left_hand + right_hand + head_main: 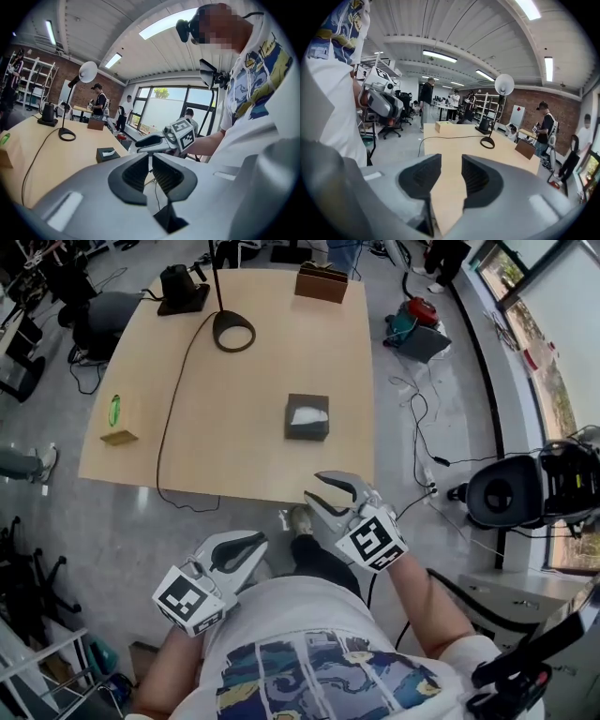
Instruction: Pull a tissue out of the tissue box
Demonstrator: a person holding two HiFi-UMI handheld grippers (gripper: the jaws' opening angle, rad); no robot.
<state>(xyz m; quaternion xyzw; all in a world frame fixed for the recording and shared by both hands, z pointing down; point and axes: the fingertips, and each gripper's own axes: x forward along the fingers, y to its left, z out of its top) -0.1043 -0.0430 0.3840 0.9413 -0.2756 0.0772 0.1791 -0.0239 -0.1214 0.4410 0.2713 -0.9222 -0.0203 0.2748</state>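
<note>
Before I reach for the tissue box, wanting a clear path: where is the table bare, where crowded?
Bare: between the tissue box and the near edge of the table; the strip right of the box; the middle between cable and box. Crowded: the far end, with lamp base, black device and brown box.

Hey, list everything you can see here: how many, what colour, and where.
table: one, light wood, centre
tissue box: one, dark grey, white tissue showing, table's near right
lamp base: one, black ring, table's far middle
cable: one, black, from lamp base over near edge
wooden box: one, brown, far edge
small box: one, tan with green mark, left edge
black device: one, black, far left corner
left tongs: one, grey, slightly apart, empty, short of the table
right tongs: one, grey, open, empty, by near edge
</note>
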